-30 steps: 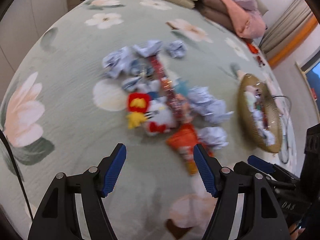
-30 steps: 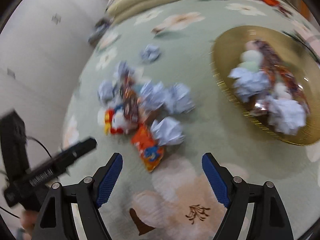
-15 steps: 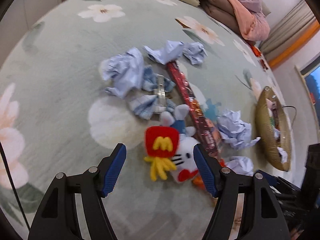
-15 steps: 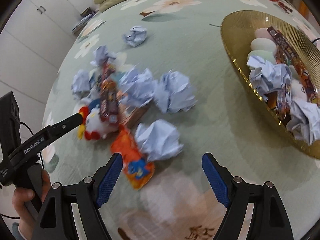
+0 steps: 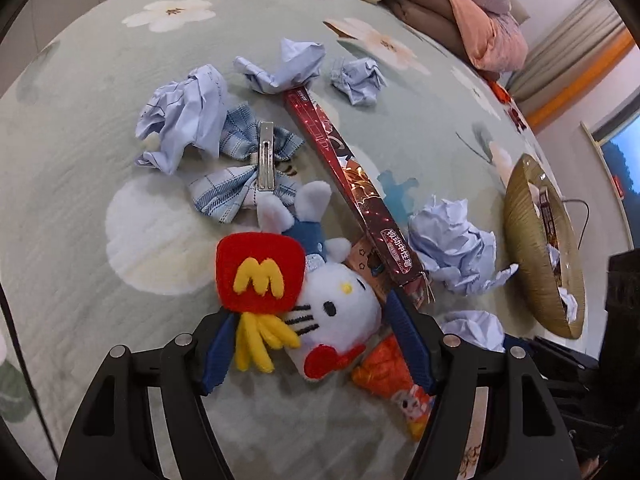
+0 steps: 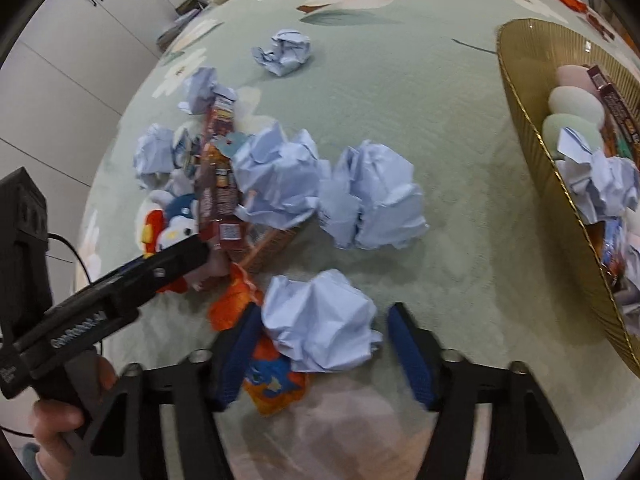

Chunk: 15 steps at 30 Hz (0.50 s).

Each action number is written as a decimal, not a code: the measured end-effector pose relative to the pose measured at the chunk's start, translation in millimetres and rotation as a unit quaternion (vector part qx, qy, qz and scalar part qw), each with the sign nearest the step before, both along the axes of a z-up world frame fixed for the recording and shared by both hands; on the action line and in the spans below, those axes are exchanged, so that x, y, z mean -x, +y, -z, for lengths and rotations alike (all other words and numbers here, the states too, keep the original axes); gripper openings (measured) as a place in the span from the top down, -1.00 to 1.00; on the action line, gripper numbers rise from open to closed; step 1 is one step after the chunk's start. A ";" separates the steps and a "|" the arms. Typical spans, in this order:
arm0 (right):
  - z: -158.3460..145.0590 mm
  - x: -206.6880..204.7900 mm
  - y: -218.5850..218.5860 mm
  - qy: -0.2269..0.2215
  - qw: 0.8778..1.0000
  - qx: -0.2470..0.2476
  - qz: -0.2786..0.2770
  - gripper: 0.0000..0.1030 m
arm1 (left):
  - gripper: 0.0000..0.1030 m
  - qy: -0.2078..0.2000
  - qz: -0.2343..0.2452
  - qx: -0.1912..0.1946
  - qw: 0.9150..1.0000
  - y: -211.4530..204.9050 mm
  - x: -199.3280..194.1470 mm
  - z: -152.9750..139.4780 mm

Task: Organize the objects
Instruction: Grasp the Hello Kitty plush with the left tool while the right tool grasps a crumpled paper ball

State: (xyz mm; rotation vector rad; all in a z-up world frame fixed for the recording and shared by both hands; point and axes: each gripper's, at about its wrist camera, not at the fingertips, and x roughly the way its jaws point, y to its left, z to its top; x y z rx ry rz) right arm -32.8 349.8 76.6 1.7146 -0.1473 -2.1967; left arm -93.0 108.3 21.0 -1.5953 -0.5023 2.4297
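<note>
A white cat plush with a red fries patch lies on the green floral bedspread, head between the open fingers of my left gripper. It shows partly in the right wrist view, where the left gripper reaches to it. My right gripper is open around a crumpled blue paper ball, which lies on an orange snack bag. A long red box, a blue plaid hair clip and several more paper balls lie around.
A gold wicker tray at the right holds paper balls, pale sponges and snack packs; it also shows in the left wrist view. Folded bedding lies at the bed's far end. White cupboards stand at the left.
Both grippers have moved forward and down into the pile. The plush now sits between the left fingers and a paper ball between the right fingers. Both stay open.
</note>
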 end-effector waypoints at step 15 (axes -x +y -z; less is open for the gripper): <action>-39.6 -47.3 1.1 0.036 0.999 0.014 0.027 0.06 | 0.08 0.006 -0.026 -0.015 1.000 -29.3 -63.5 -42.2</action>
